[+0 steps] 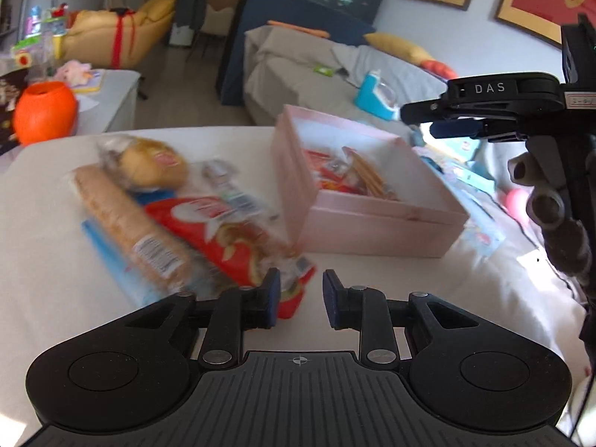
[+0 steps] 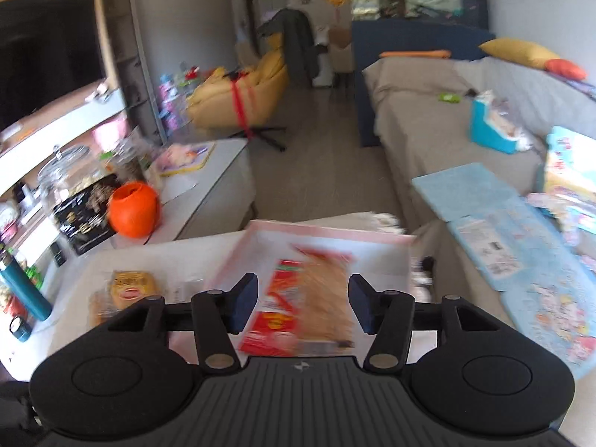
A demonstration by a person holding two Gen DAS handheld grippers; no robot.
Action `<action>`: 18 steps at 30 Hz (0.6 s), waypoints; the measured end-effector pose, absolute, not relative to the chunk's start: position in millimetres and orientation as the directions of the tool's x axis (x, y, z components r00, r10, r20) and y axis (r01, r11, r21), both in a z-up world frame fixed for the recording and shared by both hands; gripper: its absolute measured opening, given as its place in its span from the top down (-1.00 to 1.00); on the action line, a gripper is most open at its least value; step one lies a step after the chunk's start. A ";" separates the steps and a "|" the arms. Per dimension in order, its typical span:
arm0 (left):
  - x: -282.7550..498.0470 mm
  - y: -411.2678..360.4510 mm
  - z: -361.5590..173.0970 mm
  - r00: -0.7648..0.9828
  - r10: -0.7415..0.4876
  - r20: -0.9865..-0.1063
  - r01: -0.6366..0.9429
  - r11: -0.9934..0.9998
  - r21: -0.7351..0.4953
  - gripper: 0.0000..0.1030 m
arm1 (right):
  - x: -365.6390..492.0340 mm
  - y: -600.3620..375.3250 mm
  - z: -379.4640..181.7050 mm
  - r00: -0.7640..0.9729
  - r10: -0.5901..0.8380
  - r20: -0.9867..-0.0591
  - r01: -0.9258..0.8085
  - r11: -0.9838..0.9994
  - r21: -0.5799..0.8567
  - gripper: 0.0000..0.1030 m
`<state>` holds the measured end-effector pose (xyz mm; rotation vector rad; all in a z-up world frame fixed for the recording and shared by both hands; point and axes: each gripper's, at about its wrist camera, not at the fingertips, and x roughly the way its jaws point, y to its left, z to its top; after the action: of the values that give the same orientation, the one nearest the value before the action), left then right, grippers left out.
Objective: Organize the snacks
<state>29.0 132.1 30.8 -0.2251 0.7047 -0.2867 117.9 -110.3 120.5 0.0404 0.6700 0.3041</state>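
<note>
A pink box (image 1: 372, 231) stands open on the white table (image 1: 48, 268), with a red packet and a bag of sticks (image 1: 357, 175) inside. Left of it lies a blurred pile: a long biscuit pack (image 1: 130, 223), a wrapped bun (image 1: 156, 162), a red packet (image 1: 223, 234) and clear wrappers (image 1: 231, 190). My left gripper (image 1: 301, 294) is open just past the red packet's near corner, with bare table between its pads. My right gripper (image 2: 302, 298) hangs open above the pink box (image 2: 327, 229), over the red packet (image 2: 275, 290) and stick bag (image 2: 331, 290). It also shows in the left wrist view as the right gripper (image 1: 436, 126).
An orange round pot (image 2: 134, 208) sits on a low white cabinet beyond the table, with glass jars and a teal bottle (image 2: 26, 290) at the far left. A grey sofa (image 2: 428, 119) and blue puzzle boards (image 2: 503, 231) lie to the right. A wrapped bun (image 2: 130, 287) lies left of the box.
</note>
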 end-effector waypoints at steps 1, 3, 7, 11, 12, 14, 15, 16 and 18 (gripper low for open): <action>26.9 135.8 31.9 0.733 -0.318 -0.602 0.166 0.941 -0.295 0.46 | 117.1 -99.4 117.2 0.721 0.315 -0.616 -0.293 0.946 0.141 -0.05; 25.1 145.4 33.3 0.753 -0.268 -0.601 0.124 0.954 -0.272 0.46 | 107.5 -76.6 108.6 0.673 0.379 -0.636 -0.367 0.917 0.158 -0.05; 24.5 168.6 34.0 0.770 -0.216 -0.601 0.044 0.957 -0.288 0.50 | 82.3 -36.6 82.2 0.550 0.480 -0.683 -0.496 0.846 0.195 -0.05; 15.0 188.6 36.0 0.787 -0.192 -0.587 -0.013 0.945 -0.327 0.50 | 86.5 -10.6 53.3 0.486 0.482 -0.729 -0.512 0.833 0.210 -0.19; 11.3 192.9 36.6 0.789 -0.188 -0.585 -0.022 0.943 -0.332 0.50 | 90.6 -6.6 47.4 0.479 0.484 -0.732 -0.508 0.833 0.218 -0.32; 4.4 199.6 37.3 0.791 -0.179 -0.585 -0.035 0.941 -0.336 0.49 | 99.9 1.9 36.4 0.455 0.505 -0.734 -0.496 0.828 0.263 -0.34; 1.2 202.7 37.2 0.791 -0.176 -0.586 -0.042 0.940 -0.338 0.49 | 105.8 6.2 31.4 0.441 0.518 -0.733 -0.486 0.824 0.291 -0.39; -1.8 204.6 37.2 0.791 -0.171 -0.588 -0.050 0.939 -0.341 0.49 | 110.4 9.9 26.1 0.432 0.530 -0.729 -0.478 0.821 0.313 -0.45; -6.6 211.3 36.0 0.792 -0.156 -0.591 -0.073 0.936 -0.345 0.49 | 116.5 21.2 20.0 0.462 0.522 -0.717 -0.466 0.831 0.304 -0.63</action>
<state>-6.6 211.3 36.0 -0.3646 0.6597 -0.0461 116.5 21.2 20.0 0.0684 0.9057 0.6073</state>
